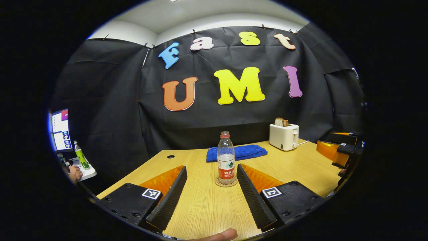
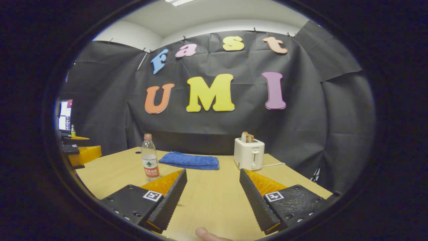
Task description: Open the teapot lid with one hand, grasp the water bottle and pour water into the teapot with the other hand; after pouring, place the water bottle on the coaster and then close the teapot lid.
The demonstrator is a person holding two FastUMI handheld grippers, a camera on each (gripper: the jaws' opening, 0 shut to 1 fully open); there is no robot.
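A clear water bottle (image 1: 226, 157) with a red cap and red label stands upright on a round coaster (image 1: 226, 182) on the wooden table (image 1: 200, 207). My left gripper (image 1: 211, 167) is open just in front of it, and the bottle is near the right finger's tip without touching. In the right gripper view the bottle (image 2: 150, 162) stands to the left, beyond the left finger. My right gripper (image 2: 212, 171) is open over bare table with nothing between its fingers. The right gripper (image 1: 341, 150) also appears at the right edge of the left gripper view.
A folded blue towel (image 1: 236, 152) lies behind the bottle. A white toaster (image 1: 284, 135) holding a bread slice (image 1: 281, 122) stands at the back right. Off the table's left are a monitor (image 1: 60, 130), a green bottle (image 1: 80, 155) and a person's hand (image 1: 75, 173).
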